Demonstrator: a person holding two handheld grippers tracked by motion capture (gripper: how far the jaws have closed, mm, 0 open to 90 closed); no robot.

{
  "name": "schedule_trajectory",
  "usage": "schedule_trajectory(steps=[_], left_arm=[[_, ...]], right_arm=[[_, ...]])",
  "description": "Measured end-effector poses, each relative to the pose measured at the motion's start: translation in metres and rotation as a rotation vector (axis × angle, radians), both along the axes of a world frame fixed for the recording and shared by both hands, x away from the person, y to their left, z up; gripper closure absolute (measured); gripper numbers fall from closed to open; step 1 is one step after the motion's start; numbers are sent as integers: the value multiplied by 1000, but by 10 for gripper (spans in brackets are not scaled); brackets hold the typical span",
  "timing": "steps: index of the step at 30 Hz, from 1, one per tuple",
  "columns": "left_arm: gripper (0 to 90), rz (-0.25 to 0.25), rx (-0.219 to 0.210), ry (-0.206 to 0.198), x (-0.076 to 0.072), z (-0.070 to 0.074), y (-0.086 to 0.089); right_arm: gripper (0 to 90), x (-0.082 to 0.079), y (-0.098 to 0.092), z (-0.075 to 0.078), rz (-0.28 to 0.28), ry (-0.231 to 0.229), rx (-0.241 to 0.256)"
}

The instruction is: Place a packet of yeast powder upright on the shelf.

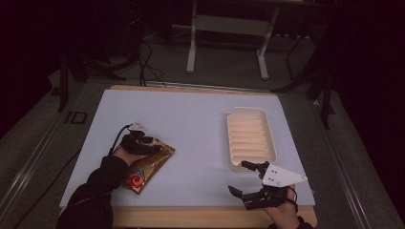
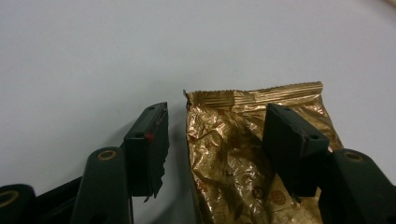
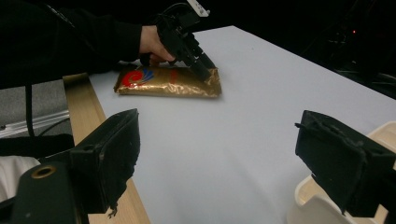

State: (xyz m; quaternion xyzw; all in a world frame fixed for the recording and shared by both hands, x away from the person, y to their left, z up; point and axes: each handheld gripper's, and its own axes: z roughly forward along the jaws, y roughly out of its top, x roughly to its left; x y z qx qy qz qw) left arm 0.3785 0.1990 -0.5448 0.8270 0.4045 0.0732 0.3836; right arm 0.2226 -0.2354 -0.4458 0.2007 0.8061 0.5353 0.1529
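Left side of the pale grey-white table top [image 1: 191,124]: a crinkled gold foil snack packet with a red swirl print [image 1: 147,168] lies flat near the table's 8 o'clock corner, long axis running from about 7 to 1 o'clock in the high view. The left gripper [image 1: 152,147] sits over the packet's far end, held in a hand [image 1: 125,153] that comes out of a dark sleeve [image 1: 93,195].

In the left gripper view the jaws stand wide apart. One jaw rests over the packet's foil [image 2: 224,149] at 3 o'clock; the other is over bare table at 9 o'clock, just beside the packet's edge. The crimped seal [image 2: 261,95] lies at 12 o'clock, beyond the jaw tips. Nothing is clamped between the jaws. Whether the 3 o'clock jaw presses the foil cannot be told.

Centre: bare table between the two hands.

Right side: a cream ribbed plastic tray [image 1: 250,138], oblong, lies at roughly 3 o'clock on the table, well apart from the packet. The right gripper [image 1: 246,179] hovers near the table's 5 o'clock edge, just beside the tray's near end, with a grey three-cornered plate [image 1: 282,174] on top. Its jaws are spread wide and hold nothing. In the right gripper view the packet [image 3: 168,83] shows at 12 o'clock, the tray rim [image 3: 317,205] at 4 o'clock.
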Motion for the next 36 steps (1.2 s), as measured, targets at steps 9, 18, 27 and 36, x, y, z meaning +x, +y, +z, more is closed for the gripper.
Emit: schedule_trajectory(steps=[9,18,27,36], left_arm=[[619,30,94,-22,-7,2,-13],[821,20,162,-62,-14,3,-22],[890,11,161,-83,-18,16,-19],[891,17,128,-123,-29,41,-10]], right_arm=[[140,-1,1,0,0,1,-8],[141,0,1,0,-1,-2,-9],[142,-1,0,1,2,5,-2],[146,-1,1,3,-8,-9,3]])
